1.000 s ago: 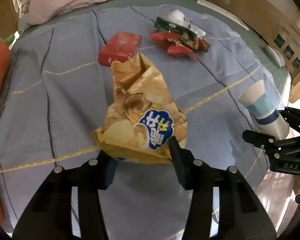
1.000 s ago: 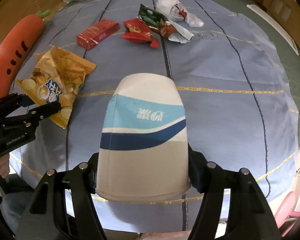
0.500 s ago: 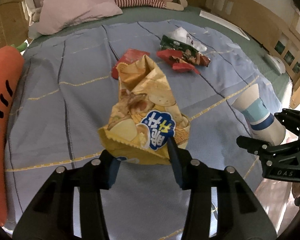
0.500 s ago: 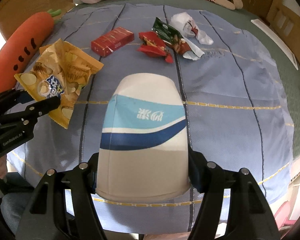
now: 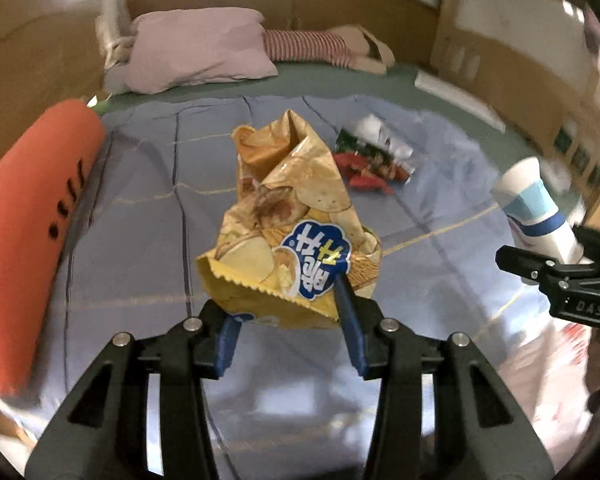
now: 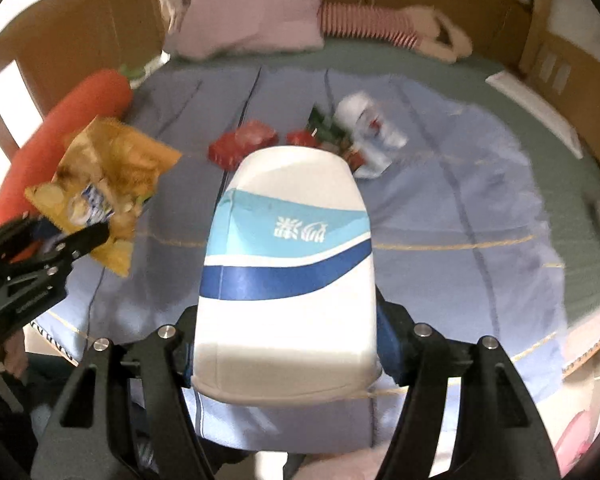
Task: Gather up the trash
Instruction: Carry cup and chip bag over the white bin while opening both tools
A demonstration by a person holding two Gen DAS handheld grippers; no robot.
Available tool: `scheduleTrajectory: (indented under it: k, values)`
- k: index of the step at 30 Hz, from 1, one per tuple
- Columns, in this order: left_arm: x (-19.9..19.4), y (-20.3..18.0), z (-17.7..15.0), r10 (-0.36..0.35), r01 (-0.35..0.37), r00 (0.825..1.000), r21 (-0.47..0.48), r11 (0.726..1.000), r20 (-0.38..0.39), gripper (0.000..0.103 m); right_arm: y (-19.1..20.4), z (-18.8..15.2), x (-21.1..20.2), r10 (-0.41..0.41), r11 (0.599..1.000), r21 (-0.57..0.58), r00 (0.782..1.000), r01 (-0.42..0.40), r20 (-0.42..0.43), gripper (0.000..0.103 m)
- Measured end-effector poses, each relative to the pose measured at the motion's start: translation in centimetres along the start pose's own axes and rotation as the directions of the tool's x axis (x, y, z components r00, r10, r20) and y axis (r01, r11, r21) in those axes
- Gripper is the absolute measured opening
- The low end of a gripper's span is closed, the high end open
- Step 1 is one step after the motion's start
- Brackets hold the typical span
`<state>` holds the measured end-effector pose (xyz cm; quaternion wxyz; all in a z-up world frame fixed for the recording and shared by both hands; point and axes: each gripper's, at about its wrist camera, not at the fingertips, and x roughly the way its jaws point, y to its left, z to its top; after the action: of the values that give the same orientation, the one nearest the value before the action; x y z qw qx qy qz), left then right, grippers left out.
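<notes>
- While it hangs above the bed [image 5: 148,264], the left tool [image 5: 288,312] pinches the chip bag [image 5: 296,216] by its lower edge.
- Right tool [image 6: 284,356], jaws fairly wide, clamps the paper cup [image 6: 288,264].
- Chip bag hides most of the red box [image 6: 244,146]; wrappers [image 5: 374,160] are blurred.

My paper cup [image 6: 286,276] hides part of the red wrappers [image 6: 300,138] behind it; the chip bag [image 5: 288,236] covers the red box; everything blurs toward the edges.
</notes>
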<state>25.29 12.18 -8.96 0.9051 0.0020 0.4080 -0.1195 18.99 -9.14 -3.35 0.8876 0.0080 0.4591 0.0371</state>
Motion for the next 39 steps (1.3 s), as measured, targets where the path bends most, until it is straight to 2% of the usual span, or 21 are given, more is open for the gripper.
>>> scheduleTrajectory:
  k: [2, 4, 11, 18, 26, 30, 32, 39]
  values:
    - [-1.7, -0.2, -0.9, -0.015, 0.015, 1.000, -0.043, 0.999, 0.011, 0.045, -0.7, -0.6, -1.8, -0.002, 1.000, 0.021, 1.000, 0.001, 0.029, 0.066]
    - [-3.0, -0.9, -1.5, -0.024, 0.024, 1.000, -0.045, 0.999, 0.014, 0.045, -1.4, -1.5, -3.9, -0.015, 0.999, 0.033, 0.998, 0.013, 0.055, 0.066]
    - [-8.1, -5.6, -2.0, -0.024, 0.022, 0.998, 0.041, 0.999, 0.065, 0.045, -4.1, -4.8, -8.5, -0.054, 0.996, 0.081, 0.994, 0.046, 0.092, 0.066]
    - [-11.5, -13.3, -4.1, -0.058, 0.046, 0.995, 0.153, 0.987, 0.077, 0.045, -7.4, -9.2, -11.5, -0.064, 0.992, 0.111, 0.995, 0.055, 0.081, 0.066]
    - [-13.1, -21.3, -7.3, -0.138, 0.121, 0.990, 0.296, 0.948, 0.038, 0.045, -11.2, -14.8, -15.2, -0.101, 0.978, 0.191, 0.990, 0.081, 0.103, 0.066]
    - [-13.0, -24.2, -9.4, -0.182, 0.178, 0.983, 0.338, 0.924, -0.019, 0.045, -12.6, -16.7, -16.4, -0.115, 0.969, 0.233, 0.986, 0.084, 0.123, 0.066]
    - [-12.7, -26.0, -10.9, -0.199, 0.207, 0.978, 0.373, 0.904, -0.060, 0.045, -13.4, -17.4, -16.8, -0.118, 0.964, 0.252, 0.984, 0.082, 0.131, 0.066]
    - [-10.2, -27.9, -13.4, -0.177, 0.229, 0.971, 0.426, 0.875, -0.159, 0.045, -14.8, -19.1, -17.7, -0.132, 0.963, 0.253, 0.984, 0.097, 0.123, 0.066]
